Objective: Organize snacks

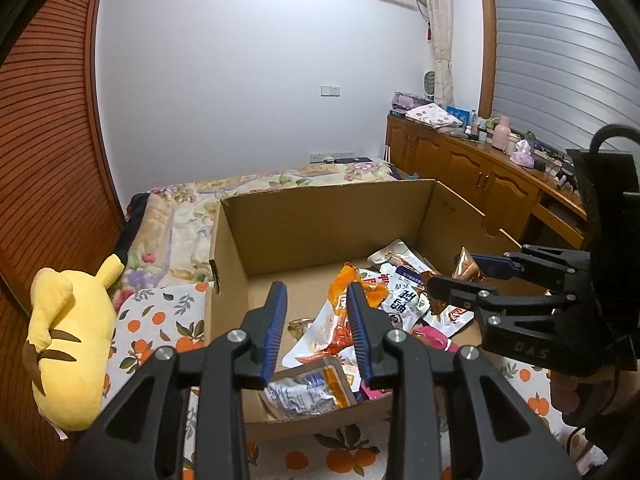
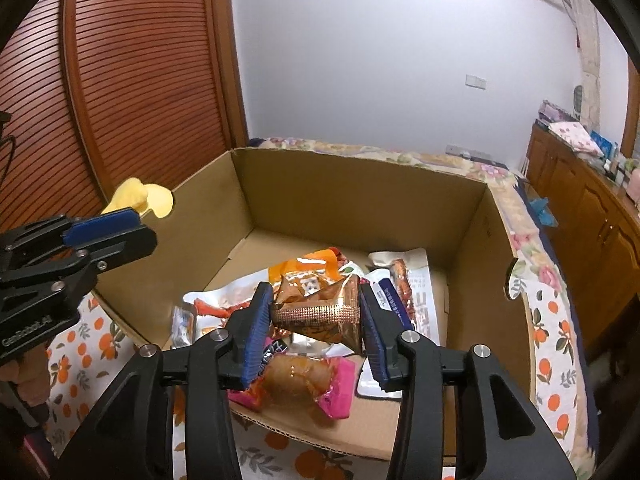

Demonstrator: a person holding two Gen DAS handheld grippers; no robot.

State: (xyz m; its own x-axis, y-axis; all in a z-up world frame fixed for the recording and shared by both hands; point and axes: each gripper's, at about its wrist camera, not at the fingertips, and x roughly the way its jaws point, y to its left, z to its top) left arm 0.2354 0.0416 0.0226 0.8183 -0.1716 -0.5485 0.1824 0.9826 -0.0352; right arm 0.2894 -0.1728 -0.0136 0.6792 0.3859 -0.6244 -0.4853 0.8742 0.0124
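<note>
You are working over a bed (image 1: 160, 316) spread with an orange-print cover, in a room with a slatted wooden wardrobe and a low cabinet along the right wall. On it sits an open cardboard box (image 2: 360, 196), and the copper foil packet (image 2: 320, 312) is in your right gripper (image 2: 316, 332), just above the snack pile (image 1: 384, 300) at the box's near right side. Its long axis runs across between the two fingers (image 2: 254, 332), left to right, with the crimped seam facing you. The fingers stand partly open; both blue pads seem to touch the packet's ends, and it looks held, though lightly. Judged from here, the drop spot lies straight below and slightly ahead, so the right hand is the one placed for it.

Your left gripper (image 1: 316, 328) hovers to the left over the near edge of the box, its fingers a little apart and empty, with a white and orange packet (image 1: 336, 328) lying below them in the box. A yellow plush toy (image 1: 68, 352) rests outside the box, far left.
</note>
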